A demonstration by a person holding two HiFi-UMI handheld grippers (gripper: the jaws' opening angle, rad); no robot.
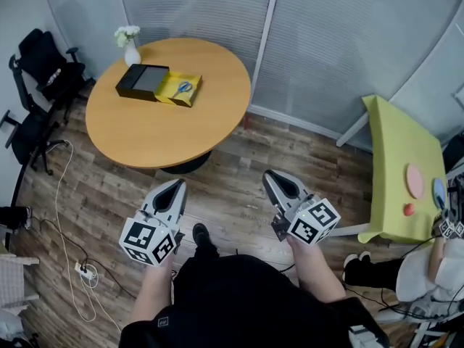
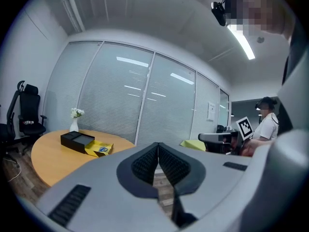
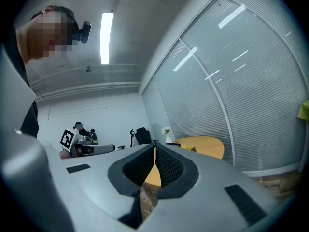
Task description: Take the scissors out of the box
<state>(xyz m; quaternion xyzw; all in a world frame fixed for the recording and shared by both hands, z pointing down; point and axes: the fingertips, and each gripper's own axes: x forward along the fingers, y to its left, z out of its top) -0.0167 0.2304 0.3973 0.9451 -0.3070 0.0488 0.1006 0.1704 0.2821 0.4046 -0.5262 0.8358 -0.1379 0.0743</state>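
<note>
On the round wooden table (image 1: pixel 145 133) lies a black box (image 1: pixel 141 81) with a yellow tray (image 1: pixel 181 90) open beside it. Blue-handled scissors (image 1: pixel 182 88) rest in the tray. Both grippers hang over the wood floor, well short of the table. My left gripper (image 1: pixel 176 185) is shut and empty, and so is my right gripper (image 1: pixel 270 174). In the left gripper view the box (image 2: pixel 76 140) and the yellow tray (image 2: pixel 99 149) sit far off to the left of the closed jaws' tip (image 2: pixel 158 145). In the right gripper view the table (image 3: pixel 205 145) shows beyond the closed jaws' tip (image 3: pixel 154 144).
A white vase of flowers (image 1: pixel 129 46) stands behind the box. Black office chairs (image 1: pixel 43 71) stand at the left. A yellow-green table (image 1: pixel 406 172) with small coloured items is at the right, another person (image 1: pixel 428 267) beside it. A cable and power strip (image 1: pixel 83 270) lie on the floor. Blinds-covered glass walls stand behind.
</note>
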